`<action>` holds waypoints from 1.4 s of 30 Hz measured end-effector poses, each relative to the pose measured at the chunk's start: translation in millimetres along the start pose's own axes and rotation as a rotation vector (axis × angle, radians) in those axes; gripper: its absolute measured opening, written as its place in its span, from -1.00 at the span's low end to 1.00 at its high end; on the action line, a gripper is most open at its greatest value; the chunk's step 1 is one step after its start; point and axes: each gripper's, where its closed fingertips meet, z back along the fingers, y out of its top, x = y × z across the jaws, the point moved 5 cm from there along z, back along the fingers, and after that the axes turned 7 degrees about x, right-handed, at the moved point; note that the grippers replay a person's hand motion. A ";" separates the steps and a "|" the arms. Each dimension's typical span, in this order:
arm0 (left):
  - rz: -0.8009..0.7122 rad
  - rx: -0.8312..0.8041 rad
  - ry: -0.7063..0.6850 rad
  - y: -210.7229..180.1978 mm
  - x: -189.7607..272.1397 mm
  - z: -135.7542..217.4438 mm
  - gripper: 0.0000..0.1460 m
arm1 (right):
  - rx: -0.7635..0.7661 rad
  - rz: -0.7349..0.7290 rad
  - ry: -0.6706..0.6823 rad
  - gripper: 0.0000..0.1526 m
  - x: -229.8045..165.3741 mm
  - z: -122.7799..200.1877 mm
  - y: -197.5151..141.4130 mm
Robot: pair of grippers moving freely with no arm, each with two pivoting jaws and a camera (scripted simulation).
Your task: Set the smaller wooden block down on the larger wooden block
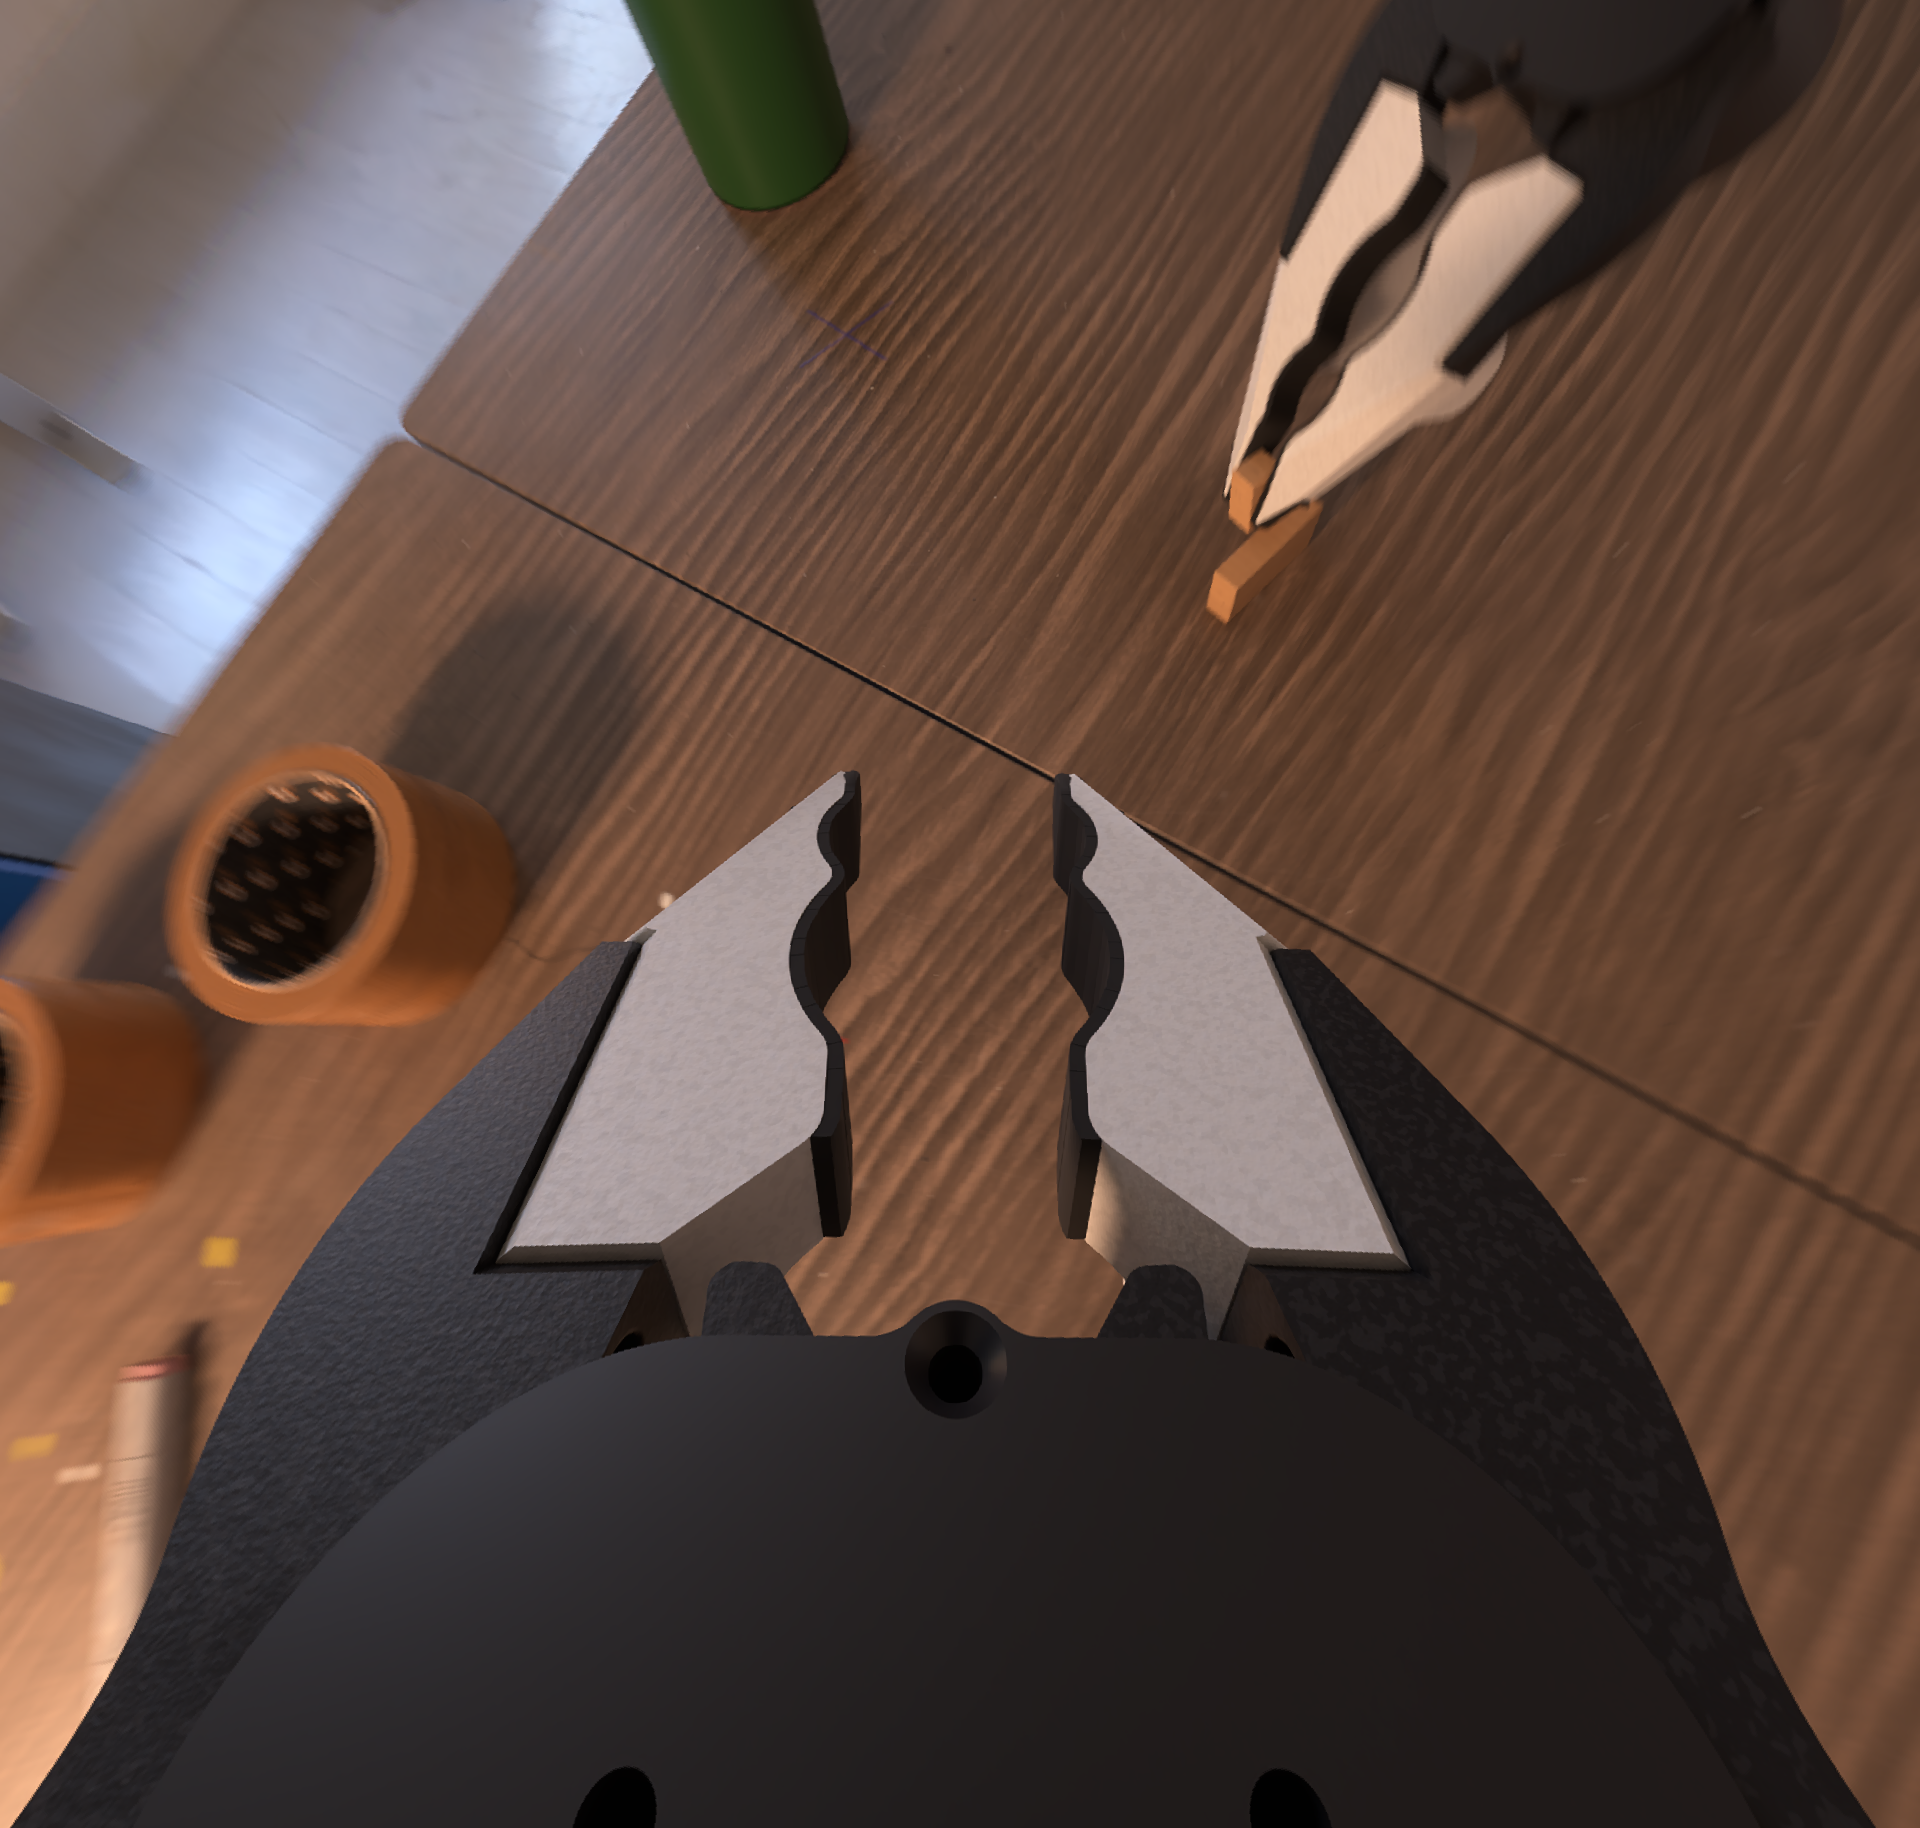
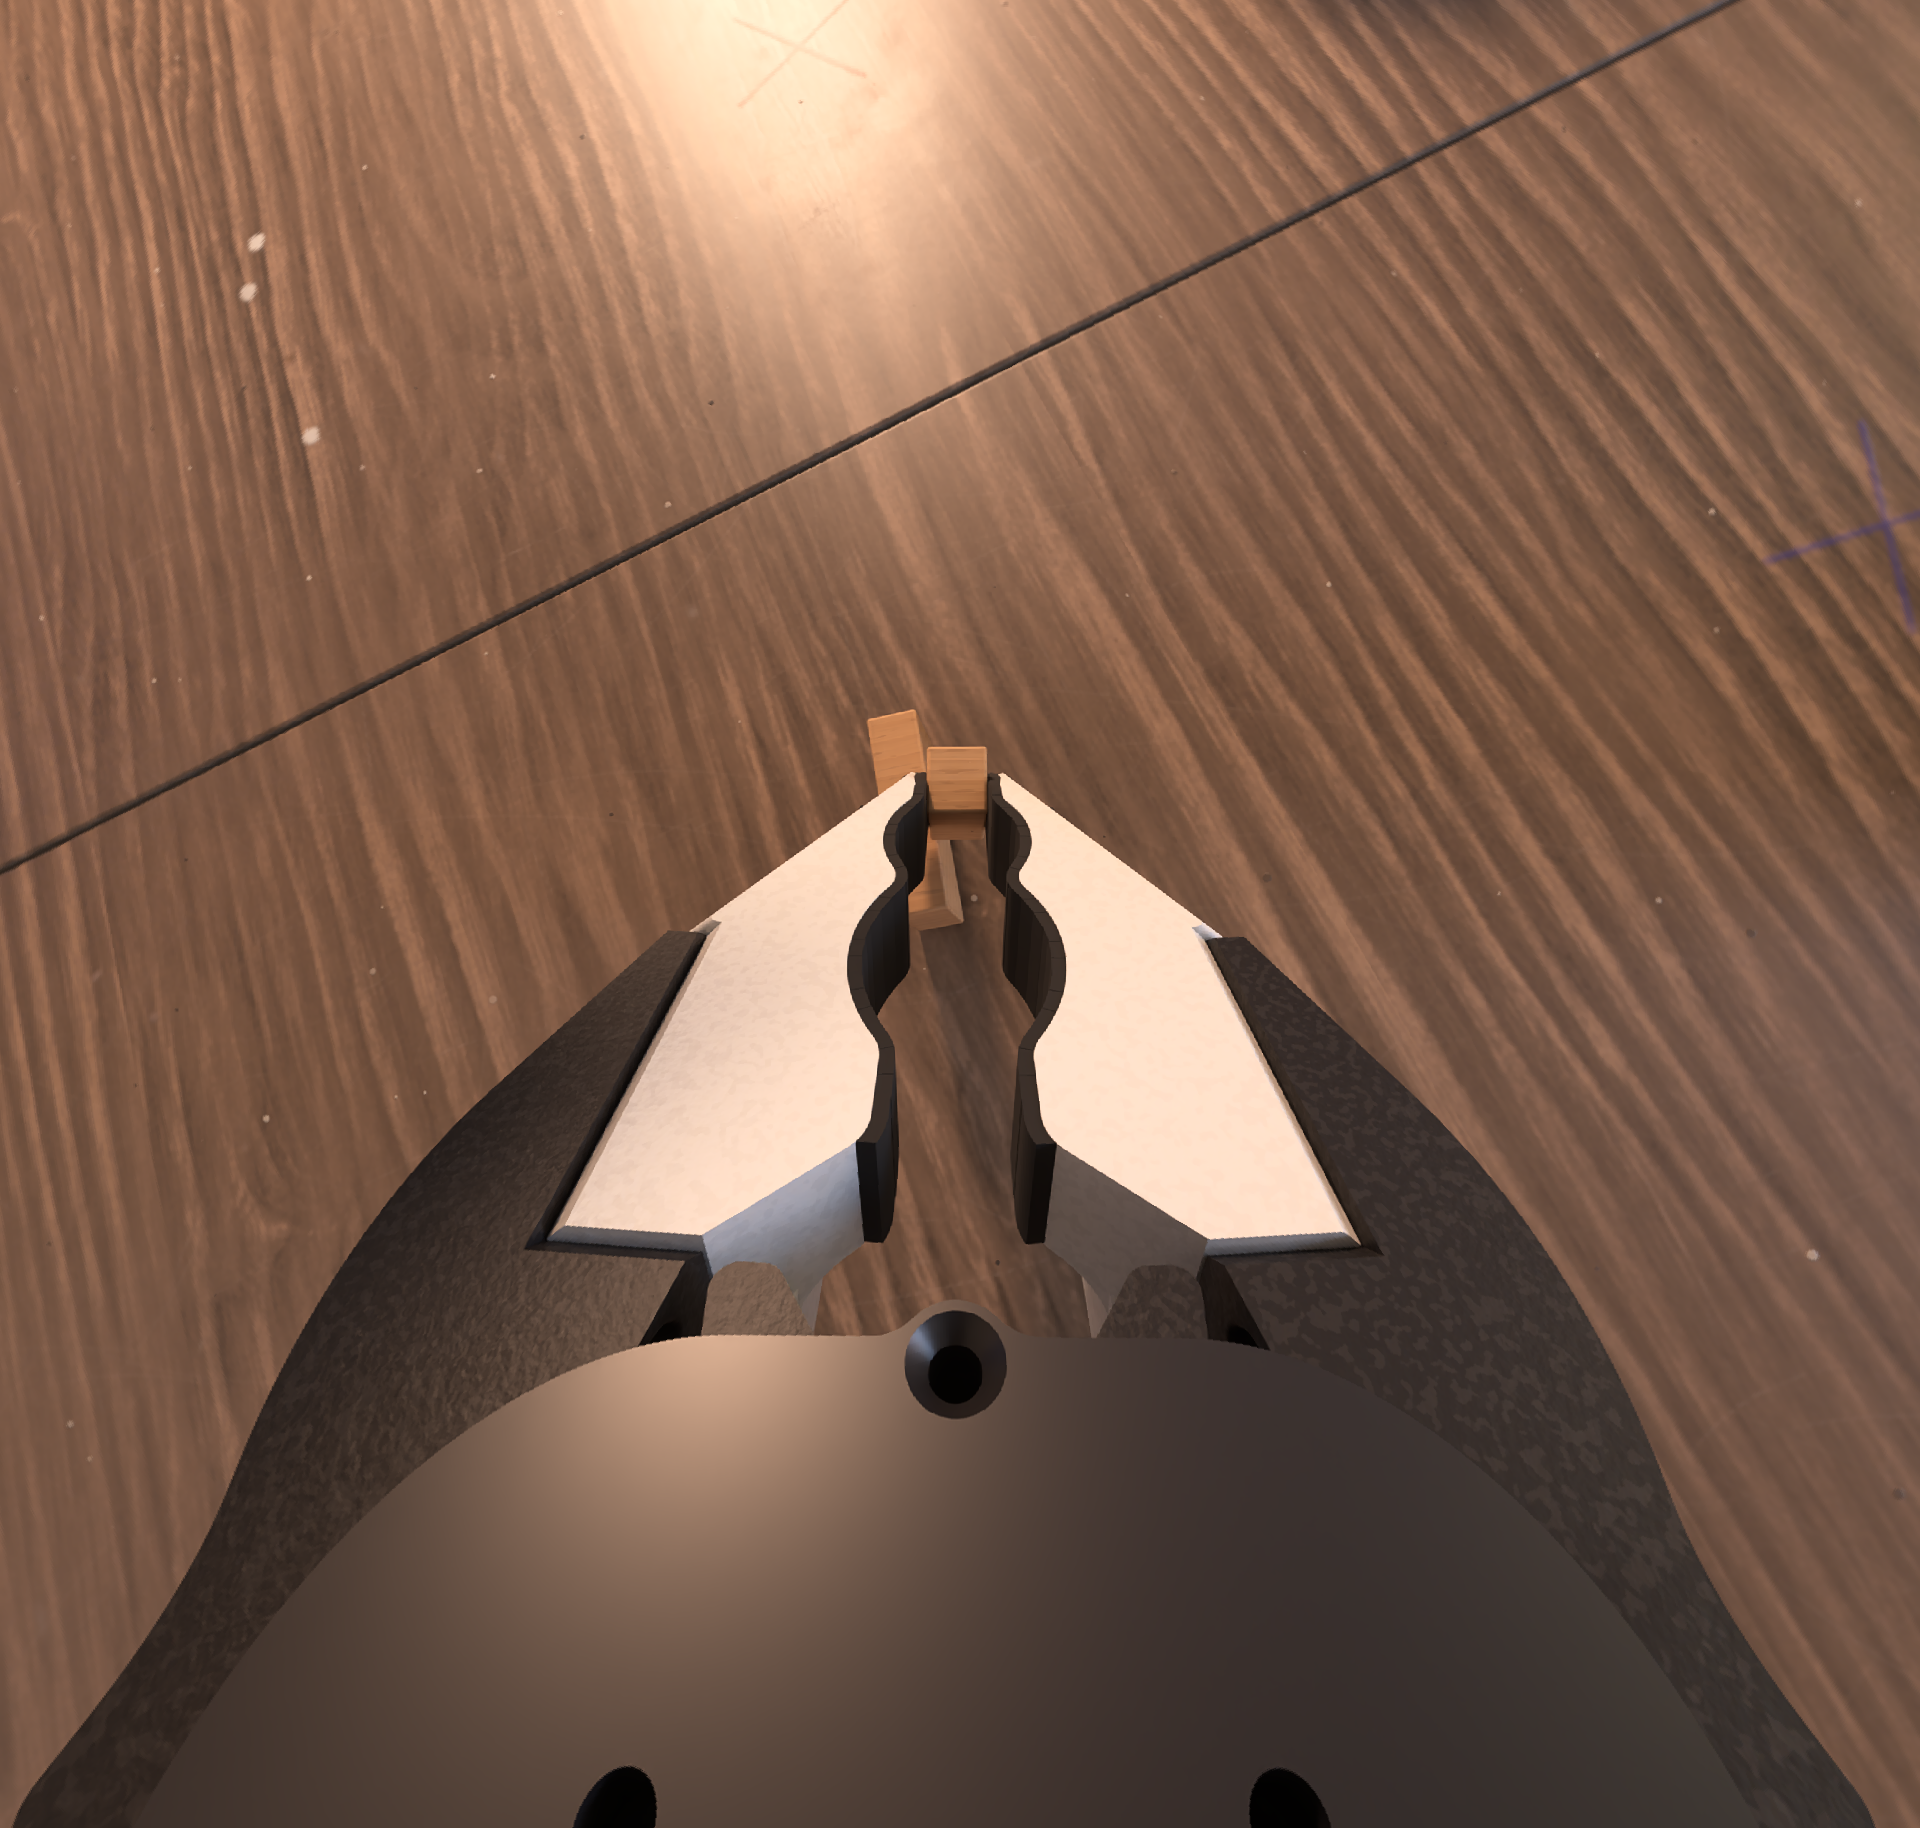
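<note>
My right gripper [image 2: 956,786] is shut on the smaller wooden block [image 2: 956,779], pinched at its fingertips. The larger wooden block [image 2: 896,748] lies on the table just beneath, partly hidden by my fingers. In the left wrist view the right gripper [image 1: 1270,474] holds the small block [image 1: 1250,490] just above the larger block [image 1: 1262,563]; whether they touch I cannot tell. My left gripper [image 1: 956,791] is open and empty above the wooden table [image 1: 935,428], far from both blocks.
A green cylinder [image 1: 727,53] stands at the far table edge. Two orange tape rolls [image 1: 332,885] [image 1: 73,1103] lie at the left. A seam [image 1: 831,656] runs between two tabletops. The floor [image 1: 208,220] lies beyond the left edge.
</note>
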 end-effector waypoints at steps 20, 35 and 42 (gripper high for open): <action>0.526 0.088 -0.331 -39.1 5.6 -47.9 -0.68 | 0.001 0.087 0.066 -0.68 -12.2 14.1 6.5; 0.572 0.289 -0.346 -22.7 -1.0 -26.4 -0.54 | 0.471 -0.498 0.293 -0.30 -7.5 73.3 32.3; 0.654 0.374 -0.313 -16.8 -23.9 -11.8 -0.46 | 0.543 -0.588 0.248 -0.04 2.9 72.0 25.5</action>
